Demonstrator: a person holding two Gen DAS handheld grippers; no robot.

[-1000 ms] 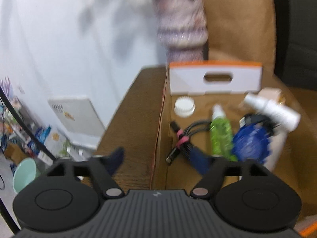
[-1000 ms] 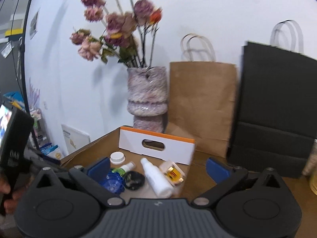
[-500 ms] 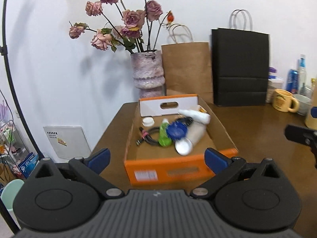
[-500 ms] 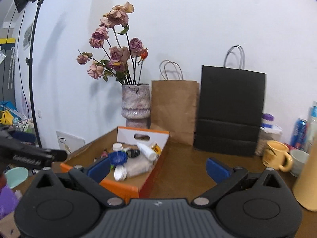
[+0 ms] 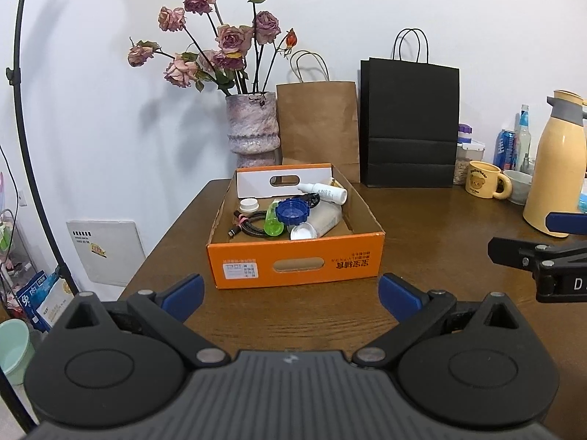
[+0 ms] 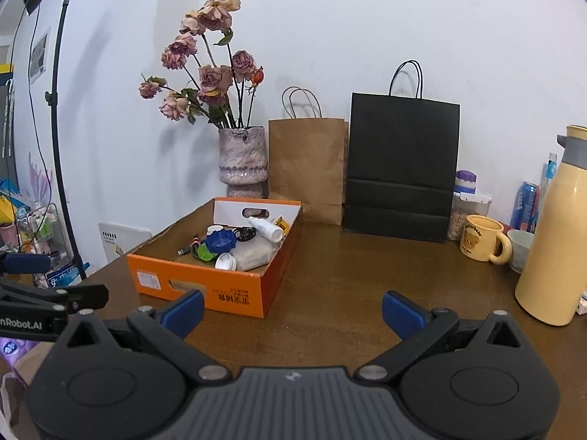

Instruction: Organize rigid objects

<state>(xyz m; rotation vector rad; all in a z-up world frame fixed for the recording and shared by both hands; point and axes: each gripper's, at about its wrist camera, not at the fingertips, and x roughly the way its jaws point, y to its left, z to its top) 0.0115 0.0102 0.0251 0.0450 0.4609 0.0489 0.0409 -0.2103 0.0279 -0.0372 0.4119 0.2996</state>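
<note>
Orange box [image 5: 295, 262] of small items on the counter [image 5: 422, 242], dead ahead at 12 o'clock of the left hand-held gripper [image 5: 291, 295], long axis running away. Lies at 10 o'clock of the right hand-held gripper [image 6: 293, 310], so left nearer. Both spread wide, holding nothing.

Both wrist views are bright, evenly lit and sharp, with no motion blur. Soft light falls from the front left, throwing a faint grey shadow of the dried roses [image 5: 220, 40] onto the white wall [image 6: 367, 18] behind them. The brown surface [image 5: 433, 227] shows a dull sheen. Fisheye distortion bends the light stand [image 6: 58, 128] and darkens the frame corners.
</note>
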